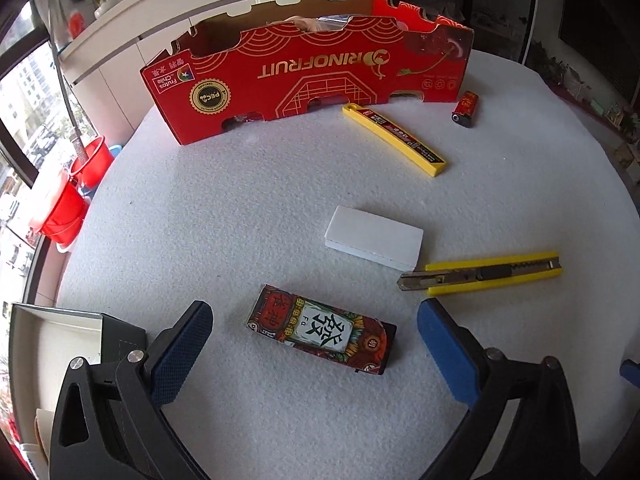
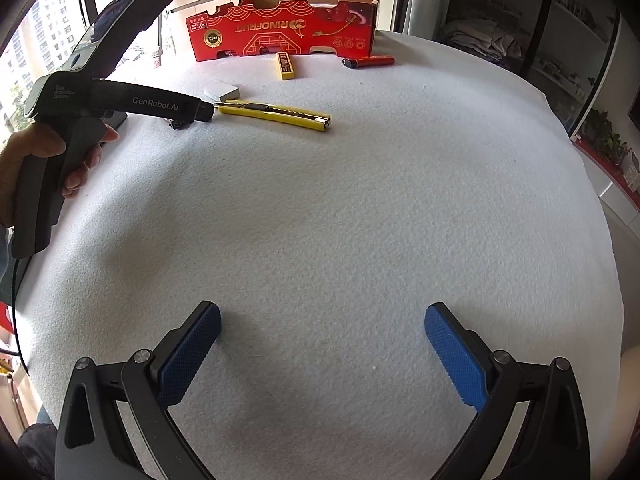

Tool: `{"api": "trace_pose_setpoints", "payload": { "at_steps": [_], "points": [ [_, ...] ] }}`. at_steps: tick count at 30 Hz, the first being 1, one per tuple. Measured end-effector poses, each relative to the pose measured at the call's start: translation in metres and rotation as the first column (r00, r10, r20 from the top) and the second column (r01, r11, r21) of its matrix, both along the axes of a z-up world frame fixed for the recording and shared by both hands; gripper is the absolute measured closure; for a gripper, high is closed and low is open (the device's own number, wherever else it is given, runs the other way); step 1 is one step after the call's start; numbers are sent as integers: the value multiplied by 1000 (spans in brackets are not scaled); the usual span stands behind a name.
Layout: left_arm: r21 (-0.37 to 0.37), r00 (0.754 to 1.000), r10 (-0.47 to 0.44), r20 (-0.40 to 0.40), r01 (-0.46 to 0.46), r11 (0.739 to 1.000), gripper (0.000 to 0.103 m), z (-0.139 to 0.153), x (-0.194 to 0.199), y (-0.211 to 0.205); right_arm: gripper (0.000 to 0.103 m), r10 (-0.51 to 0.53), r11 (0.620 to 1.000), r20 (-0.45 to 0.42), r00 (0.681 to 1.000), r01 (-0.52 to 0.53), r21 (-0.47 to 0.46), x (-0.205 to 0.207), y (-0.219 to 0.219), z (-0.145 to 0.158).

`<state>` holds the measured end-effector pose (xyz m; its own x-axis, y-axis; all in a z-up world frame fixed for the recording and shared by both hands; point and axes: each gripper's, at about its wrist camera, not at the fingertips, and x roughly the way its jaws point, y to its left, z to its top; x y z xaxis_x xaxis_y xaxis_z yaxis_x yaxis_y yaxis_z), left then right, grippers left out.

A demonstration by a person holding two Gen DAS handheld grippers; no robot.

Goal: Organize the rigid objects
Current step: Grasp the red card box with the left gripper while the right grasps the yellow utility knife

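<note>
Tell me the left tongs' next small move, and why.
Probably lower the left tongs straight down and close on the card box. The jaws stand open, the box lies flat on the table nearly centred between the blue pads, and nothing crowds it. The right tongs hang open over bare felt, far from every item.

Left gripper (image 1: 314, 322) hovers with jaws spread wide; right gripper (image 2: 322, 322) likewise wide apart, both angled down

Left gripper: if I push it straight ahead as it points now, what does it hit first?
Most likely the patterned card box, lying flat between the open left gripper fingers. Beyond it sits the white block; depth is uncertain.
</note>
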<state>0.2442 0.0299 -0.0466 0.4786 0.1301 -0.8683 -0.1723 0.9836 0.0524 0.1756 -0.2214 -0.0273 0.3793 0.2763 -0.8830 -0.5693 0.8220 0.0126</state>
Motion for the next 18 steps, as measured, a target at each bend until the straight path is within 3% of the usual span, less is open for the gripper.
{"api": "trace_pose_setpoints", "payload": {
  "at_steps": [1, 3, 12, 18],
  "points": [
    [-39, 1000, 0, 7, 0, 999, 13, 1, -3, 1, 1, 0, 1000, -6, 1000, 0, -4, 1, 0, 0],
    [-26, 999, -32, 22, 33, 999, 29, 5, -9, -8, 1, -3, 1000, -21, 1000, 3, -13, 3, 1, 1],
    [-39, 994, -104, 43, 106, 994, 29, 6, -61, -57, 1, -39, 999, -13, 999, 39, -17, 13, -7, 8],
    [-48, 995, -73, 70, 77, 996, 29, 6, -85, -63, 1, 61, 998, 62, 996, -59, -30, 53, 26, 22]
  ]
}}
